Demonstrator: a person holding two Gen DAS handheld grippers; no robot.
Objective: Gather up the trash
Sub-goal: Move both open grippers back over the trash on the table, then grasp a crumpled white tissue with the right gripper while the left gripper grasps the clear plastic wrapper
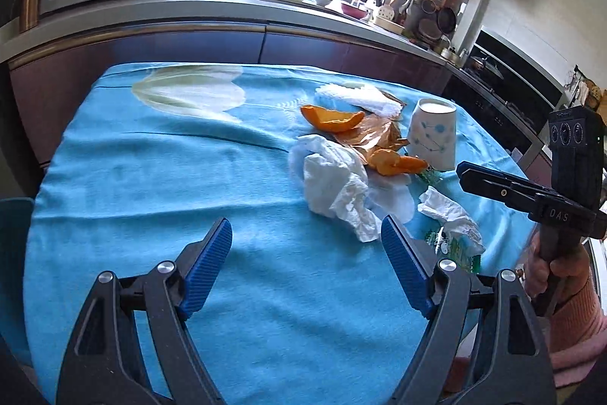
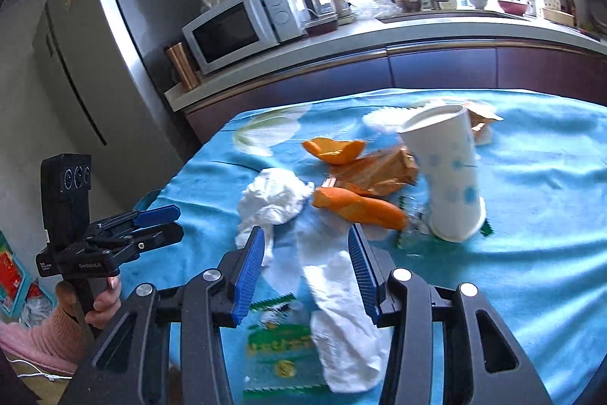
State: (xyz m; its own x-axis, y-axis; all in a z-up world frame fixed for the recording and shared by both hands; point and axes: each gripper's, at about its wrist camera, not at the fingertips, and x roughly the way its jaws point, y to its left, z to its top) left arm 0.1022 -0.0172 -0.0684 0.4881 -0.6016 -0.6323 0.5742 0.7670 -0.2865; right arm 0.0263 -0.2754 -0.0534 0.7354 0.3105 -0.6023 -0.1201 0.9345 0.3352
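Crumpled tissue (image 2: 341, 314) just beneath the parted right claw (image 2: 306, 245)

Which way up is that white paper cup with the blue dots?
Upside down. The cup rests on its wide rim, closed narrow base on top, beside orange peel on the blue tablecloth.

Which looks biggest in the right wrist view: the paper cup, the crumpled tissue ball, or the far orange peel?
1. Paper cup, clearly the biggest.
2. Crumpled tissue ball.
3. Far orange peel.
The tissue and peel look close in size, and the tissue lies nearer the camera, so their order is unsure.
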